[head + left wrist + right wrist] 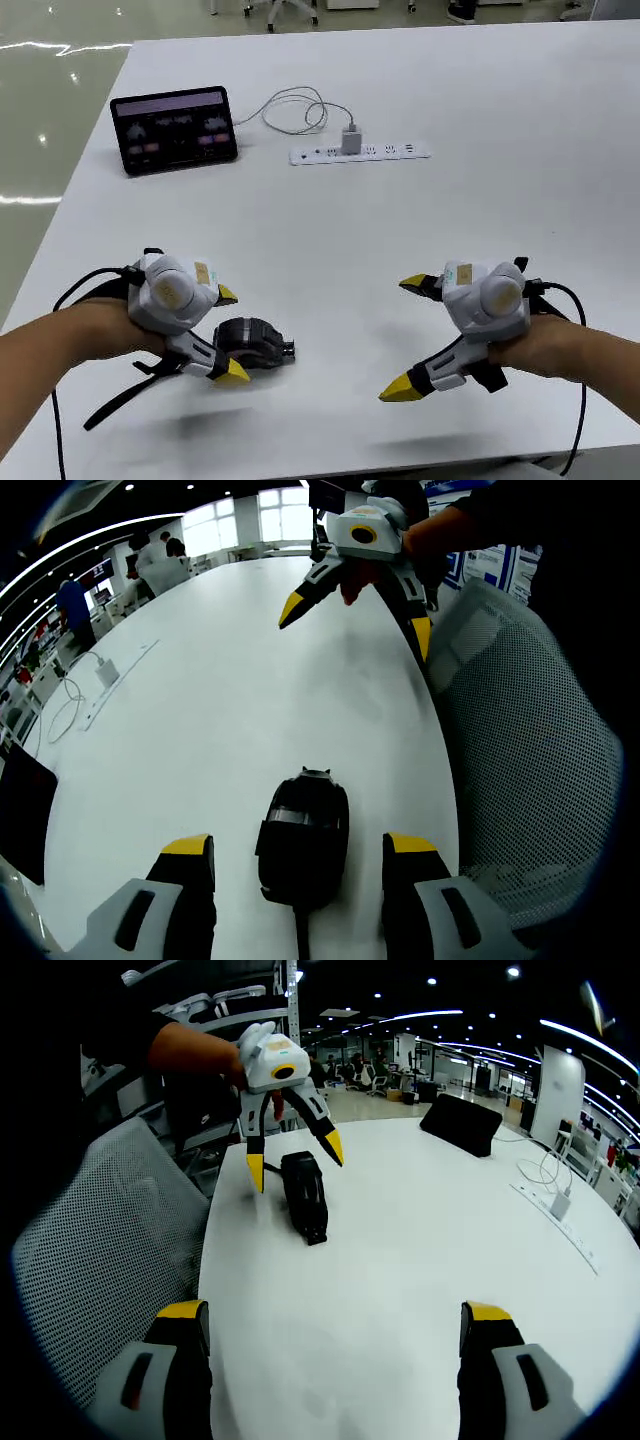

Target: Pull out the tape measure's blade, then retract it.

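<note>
While both tongs sit low over the white counter [400,220] in the head view, the left tongs [230,334] stand wide, straddling the black tape measure [255,343]. Its long axis runs sideways, nubbed end toward the right tongs [405,335], which are also wide and empty. In the left gripper view, the tape measure [305,830] lies lengthwise between the jaws, a gap on each side, with its strap end nearest the camera. In the right gripper view, it lies near the counter's edge, nubbed end facing the camera.
</note>
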